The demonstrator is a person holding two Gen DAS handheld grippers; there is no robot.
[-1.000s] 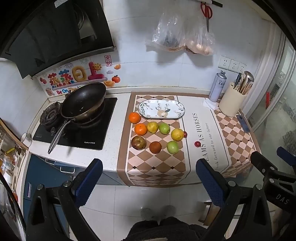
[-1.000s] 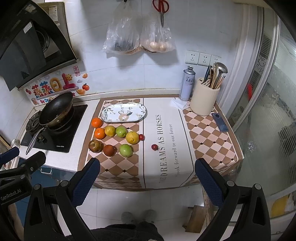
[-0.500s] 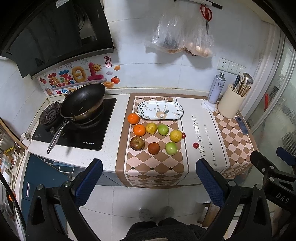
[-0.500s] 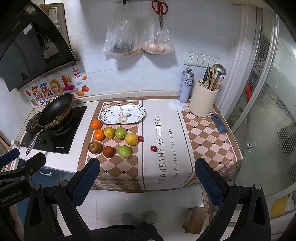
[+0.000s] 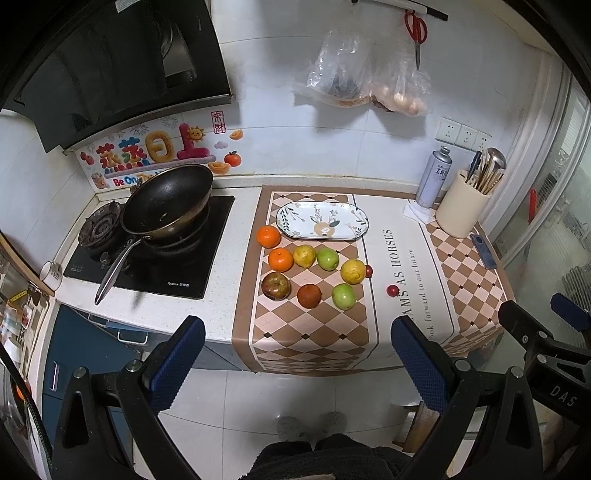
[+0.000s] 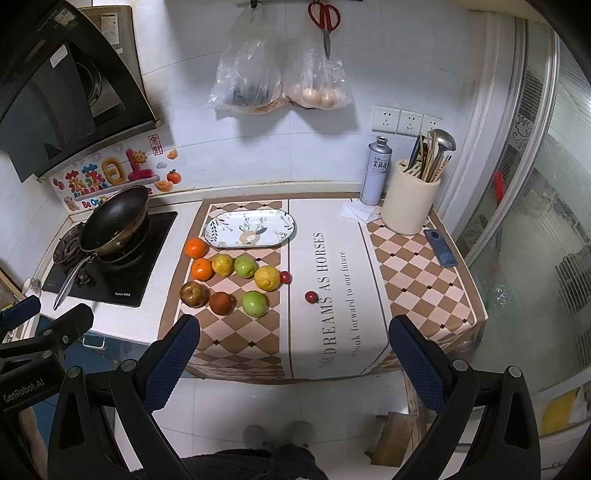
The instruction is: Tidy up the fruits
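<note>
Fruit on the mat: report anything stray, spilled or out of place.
All the fruit lies loose on the checkered mat; none is on the plate. One small red fruit sits apart from the cluster, on the white lettered strip. Nothing looks spilled or damaged.

A small home kitchen. Up and to the left of the claw, a black wok [image 5: 168,203] sits on a gas hob [image 5: 151,254] under a dark range hood [image 5: 110,70]. Straight ahead runs a white tiled wall [image 6: 295,147] hung with plastic bags [image 6: 280,74] and red scissors [image 6: 325,18]. Far right, a utensil crock [image 6: 408,206] stands on the counter below wall sockets [image 6: 402,120].
</note>
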